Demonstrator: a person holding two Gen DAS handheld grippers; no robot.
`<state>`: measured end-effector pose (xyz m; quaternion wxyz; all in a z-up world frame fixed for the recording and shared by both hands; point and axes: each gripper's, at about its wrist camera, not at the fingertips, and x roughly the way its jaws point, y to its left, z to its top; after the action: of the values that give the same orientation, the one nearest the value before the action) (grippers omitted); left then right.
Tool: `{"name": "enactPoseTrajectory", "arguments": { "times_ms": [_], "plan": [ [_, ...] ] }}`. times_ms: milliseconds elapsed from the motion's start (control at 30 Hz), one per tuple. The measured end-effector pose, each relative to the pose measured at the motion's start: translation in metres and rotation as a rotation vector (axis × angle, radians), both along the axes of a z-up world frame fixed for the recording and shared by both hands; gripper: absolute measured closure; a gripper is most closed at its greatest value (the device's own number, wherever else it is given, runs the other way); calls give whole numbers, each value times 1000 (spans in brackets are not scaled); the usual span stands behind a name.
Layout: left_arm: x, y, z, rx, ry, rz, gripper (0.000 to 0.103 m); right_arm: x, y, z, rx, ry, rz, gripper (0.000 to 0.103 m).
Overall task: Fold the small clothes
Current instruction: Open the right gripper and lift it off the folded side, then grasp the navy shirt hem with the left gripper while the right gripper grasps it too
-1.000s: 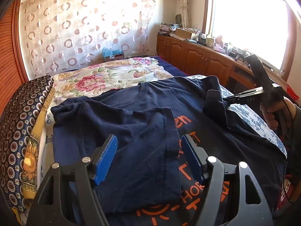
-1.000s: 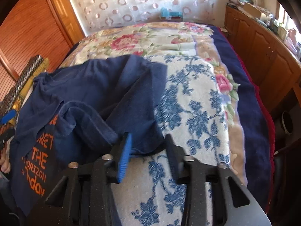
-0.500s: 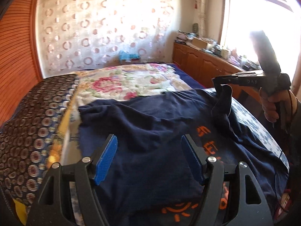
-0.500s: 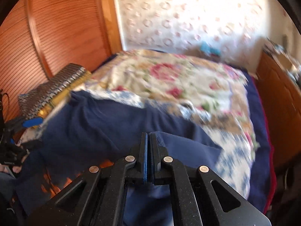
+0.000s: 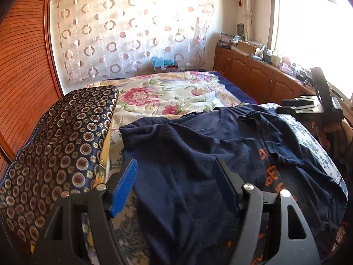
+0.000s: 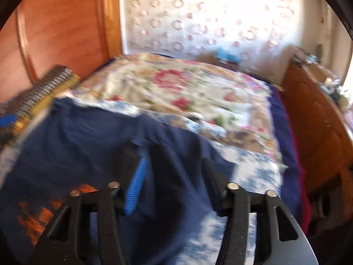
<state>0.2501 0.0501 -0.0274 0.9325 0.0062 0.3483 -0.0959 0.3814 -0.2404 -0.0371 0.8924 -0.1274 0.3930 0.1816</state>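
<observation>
A navy T-shirt (image 5: 198, 143) with orange print (image 5: 271, 172) lies spread on the bed, both side parts folded inward. My left gripper (image 5: 175, 162) hovers open over its left part, with nothing between the blue pads. My right gripper (image 5: 281, 107), held in a person's hand (image 5: 324, 137), hangs just above the shirt's right edge. In the blurred right wrist view its jaws (image 6: 173, 160) are opening over the navy cloth (image 6: 88, 143). The cloth lies below and between the fingers, and the pads do not press on it.
A dark cushion (image 5: 55, 143) with a ring pattern lies along the bed's left side. The floral bedspread (image 5: 167, 95) stretches beyond the shirt. Wooden cabinets (image 5: 253, 77) with clutter on top line the right wall, and a wooden wardrobe (image 5: 22, 66) stands at the left.
The right gripper shut on the right sleeve, lifted it inward over the shirt, then opened and let it drop. The left gripper stayed open and drifted left, bringing the cushion into view.
</observation>
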Motion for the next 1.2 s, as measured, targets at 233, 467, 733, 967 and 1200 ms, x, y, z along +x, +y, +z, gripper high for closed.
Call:
{"name": "enactPoseTrajectory", "arguments": {
  "times_ms": [233, 467, 733, 967, 1200],
  "plan": [
    [40, 5, -11, 26, 103, 4, 32, 16, -32, -42, -8, 104, -68, 46],
    [89, -2, -19, 81, 204, 7, 33, 16, -43, -50, 46, 86, -59, 42],
    [124, -14, -39, 58, 297, 6, 34, 17, -42, -49, 43, 84, -58, 42],
    [137, -17, -61, 83, 331, 39, 39, 17, -43, -49, 42, 84, -58, 42],
    [131, -15, -58, 76, 297, 5, 81, 17, -43, -49, 43, 84, -58, 42]
  ]
}}
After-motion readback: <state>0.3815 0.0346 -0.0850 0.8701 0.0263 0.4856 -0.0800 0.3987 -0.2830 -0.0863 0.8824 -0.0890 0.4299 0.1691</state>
